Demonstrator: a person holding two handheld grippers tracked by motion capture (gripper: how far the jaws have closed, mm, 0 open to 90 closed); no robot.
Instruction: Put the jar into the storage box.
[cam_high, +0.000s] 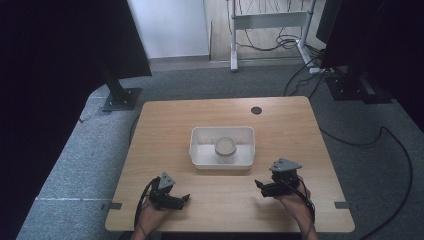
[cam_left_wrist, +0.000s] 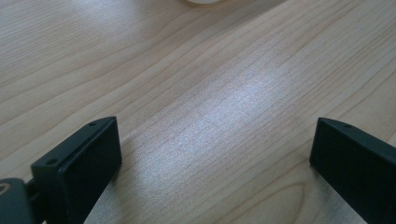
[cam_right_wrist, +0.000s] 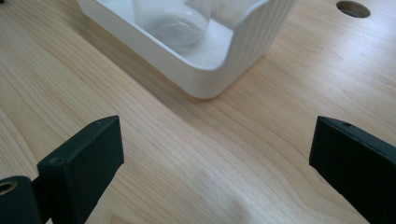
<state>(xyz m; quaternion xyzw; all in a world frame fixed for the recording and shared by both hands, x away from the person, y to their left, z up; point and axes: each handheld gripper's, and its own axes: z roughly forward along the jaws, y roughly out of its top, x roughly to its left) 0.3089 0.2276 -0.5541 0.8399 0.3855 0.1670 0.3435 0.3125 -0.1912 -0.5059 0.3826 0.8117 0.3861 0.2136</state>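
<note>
High view: the jar (cam_high: 225, 148) sits in the white tub (cam_high: 197, 150) mid-table, so it cannot roll. The left gripper (cam_high: 181, 200) and right gripper (cam_high: 261, 186) rest near it, jaws wide apart and empty, ready to reach.

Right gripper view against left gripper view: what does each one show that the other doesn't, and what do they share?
The right gripper view alone gives the near corner of the white ribbed tray, the clear glass jar standing inside it, and the round cable hole in the tabletop. The left gripper view alone gives a long stretch of bare wood with a soft sheen, and just a sliver of something white at its top edge, too little to identify. Both share the wooden table and a tool with its two black jaws spread wide, holding nothing.
</note>
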